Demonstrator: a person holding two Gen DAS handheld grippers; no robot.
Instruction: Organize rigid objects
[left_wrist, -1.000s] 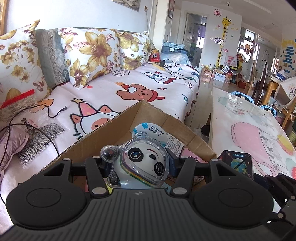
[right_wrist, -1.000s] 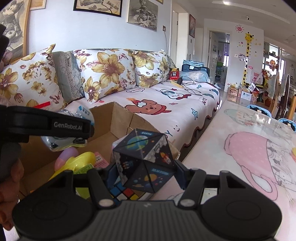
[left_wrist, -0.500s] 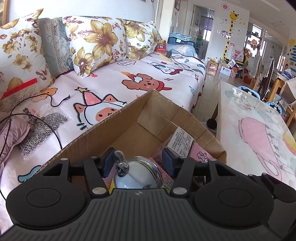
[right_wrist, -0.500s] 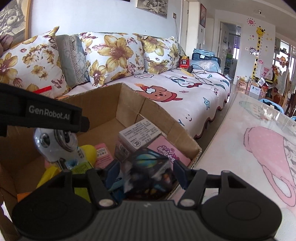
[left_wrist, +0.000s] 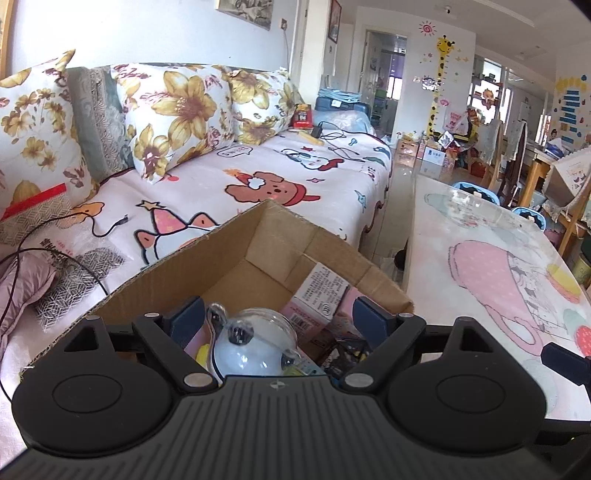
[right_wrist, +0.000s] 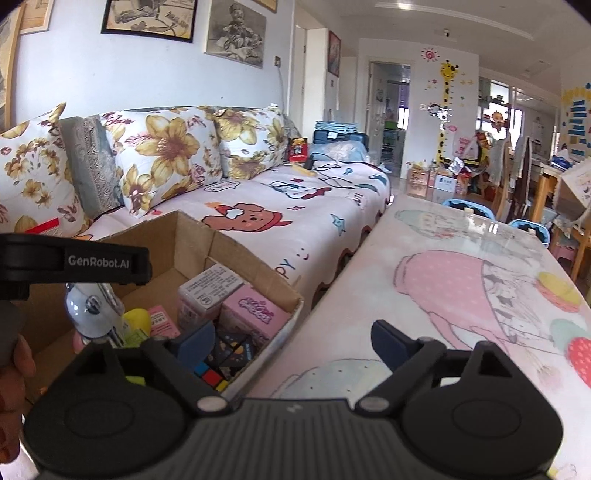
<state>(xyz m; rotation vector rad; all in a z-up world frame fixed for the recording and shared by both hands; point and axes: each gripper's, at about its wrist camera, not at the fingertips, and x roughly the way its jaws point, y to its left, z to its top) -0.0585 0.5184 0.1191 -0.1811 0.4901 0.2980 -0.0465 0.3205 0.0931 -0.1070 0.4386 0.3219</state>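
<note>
An open cardboard box (left_wrist: 288, 236) (right_wrist: 258, 269) stands between the sofa and the table. My left gripper (left_wrist: 279, 317) is open just above it; the clear panda toy (left_wrist: 251, 347) (right_wrist: 92, 310) lies in the box between the spread fingers, apart from both pads. My right gripper (right_wrist: 291, 343) is open and empty at the box's right wall, over the table edge. The dark space-print cube (right_wrist: 232, 350) (left_wrist: 347, 354) lies in the box beside a colourful puzzle cube (right_wrist: 210, 373), a pink carton (right_wrist: 255, 314) and a white carton (right_wrist: 210, 288) (left_wrist: 317, 291).
The sofa (left_wrist: 258, 177) with floral pillows (left_wrist: 177, 114) and loose cables (left_wrist: 55, 236) lies left of the box. The long table (right_wrist: 461, 280) with a pink cartoon cover stretches on the right. Chairs and clutter stand at the far end of the room.
Both grippers lowered their loads into the box and opened: the left let go of the panda toy, the right let go of the space-print cube. Both have since lifted slightly.
</note>
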